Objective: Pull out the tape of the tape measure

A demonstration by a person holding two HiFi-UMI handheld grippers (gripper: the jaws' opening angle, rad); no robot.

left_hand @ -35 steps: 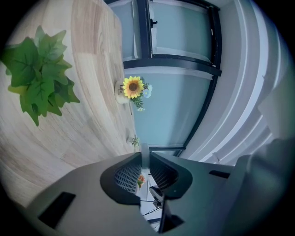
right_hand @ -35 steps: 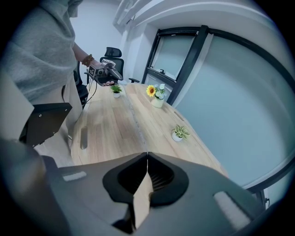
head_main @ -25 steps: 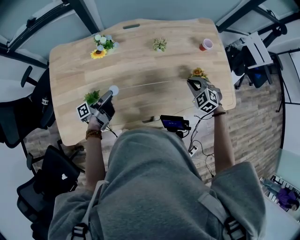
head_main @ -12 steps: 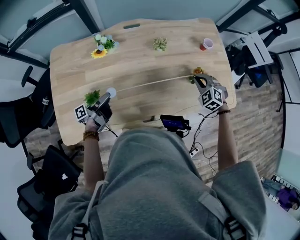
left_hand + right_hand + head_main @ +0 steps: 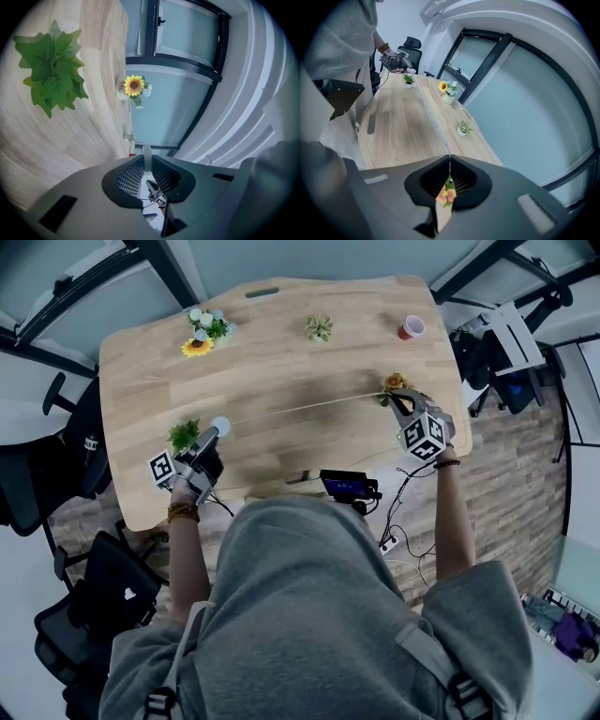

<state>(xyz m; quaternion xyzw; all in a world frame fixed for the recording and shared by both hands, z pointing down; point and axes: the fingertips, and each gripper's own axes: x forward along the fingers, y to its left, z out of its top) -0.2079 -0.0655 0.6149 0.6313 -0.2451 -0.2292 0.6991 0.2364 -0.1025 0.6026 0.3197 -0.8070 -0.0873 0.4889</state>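
The white round tape measure [image 5: 220,426] sits between the jaws of my left gripper [image 5: 214,434] at the table's front left, and the jaws are shut on it. In the left gripper view its white case [image 5: 146,155] shows between the pads of that gripper [image 5: 146,161]. A thin tape [image 5: 309,407] stretches rightwards over the wooden table [image 5: 281,362] to my right gripper [image 5: 396,401]. In the right gripper view, the right gripper [image 5: 449,161] is shut on the tape's end, and the tape [image 5: 429,112] runs away to the far left gripper [image 5: 396,60].
A leafy green plant [image 5: 184,435] stands just left of the left gripper. An orange flower pot [image 5: 395,383] sits beside the right gripper. At the back are a sunflower pot [image 5: 202,332], a small plant [image 5: 320,328] and a red cup [image 5: 412,329]. A black device [image 5: 349,486] hangs on the front edge.
My right gripper has moved right and a little further back with the tape's end, so more tape is out. The left gripper has shifted slightly left with the case.
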